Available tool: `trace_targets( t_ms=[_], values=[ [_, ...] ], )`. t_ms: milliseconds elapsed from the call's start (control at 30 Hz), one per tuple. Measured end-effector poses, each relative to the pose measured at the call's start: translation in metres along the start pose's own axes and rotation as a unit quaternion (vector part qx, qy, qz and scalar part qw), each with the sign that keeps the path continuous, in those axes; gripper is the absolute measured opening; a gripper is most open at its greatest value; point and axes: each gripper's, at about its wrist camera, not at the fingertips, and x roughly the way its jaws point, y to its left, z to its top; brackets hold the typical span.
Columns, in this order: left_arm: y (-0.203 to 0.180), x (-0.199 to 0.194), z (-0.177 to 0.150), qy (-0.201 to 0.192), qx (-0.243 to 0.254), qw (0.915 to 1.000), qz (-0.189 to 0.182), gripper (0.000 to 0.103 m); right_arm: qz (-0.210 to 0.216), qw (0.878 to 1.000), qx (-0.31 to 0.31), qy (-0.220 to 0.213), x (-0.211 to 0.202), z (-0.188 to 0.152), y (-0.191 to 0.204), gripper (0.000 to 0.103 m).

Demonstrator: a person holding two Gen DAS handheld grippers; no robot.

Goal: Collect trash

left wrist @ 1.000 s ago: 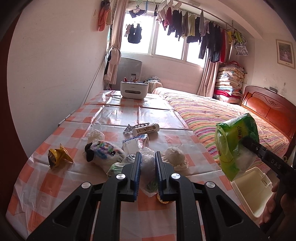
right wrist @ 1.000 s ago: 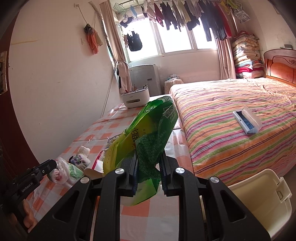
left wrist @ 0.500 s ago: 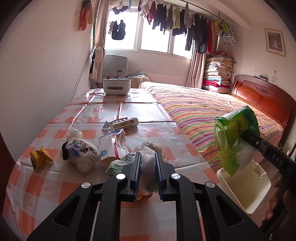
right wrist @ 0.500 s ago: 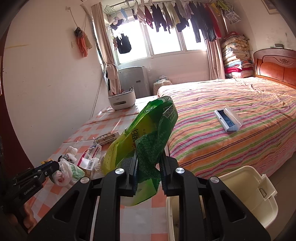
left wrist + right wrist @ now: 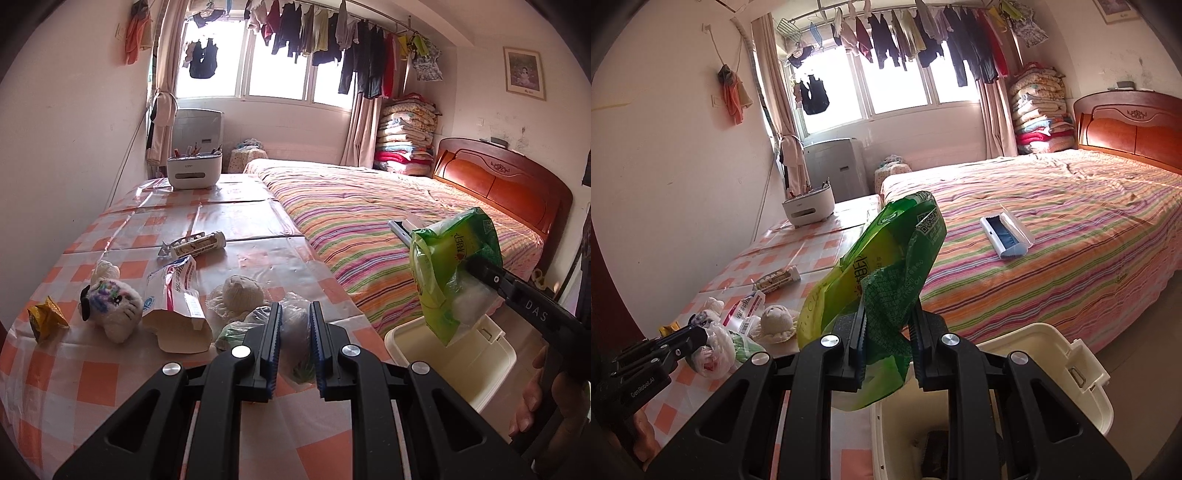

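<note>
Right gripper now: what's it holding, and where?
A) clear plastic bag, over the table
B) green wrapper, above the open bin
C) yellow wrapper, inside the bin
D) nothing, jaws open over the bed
B: the right gripper is shut on the green wrapper, hanging over the open cream bin beside the table.

Daylight poured through the rear window (image 5: 273, 70), overexposing its panes and throwing glare across the glossy tablecloth (image 5: 207, 218). Fisheye distortion bent walls toward dark, vignetted corners; the foreground gripper bodies appeared slightly soft, possibly out of focus.
</note>
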Motion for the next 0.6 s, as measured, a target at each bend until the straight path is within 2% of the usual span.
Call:
trace_targets(
  t_ms=[267, 600],
  values=[
    [-0.020, -0.004, 0.012, 0.007, -0.012, 0.9982, -0.058, 0.015, -0.004, 1.000, 0.011, -0.011, -0.011, 0.001, -0.013, 0.018],
    [-0.058, 0.003, 0.014, 0.014, 0.004, 0.9961, -0.087, 0.015, -0.022, 0.999, 0.029, -0.015, -0.030, -0.004, -0.044, 0.018]
  ],
)
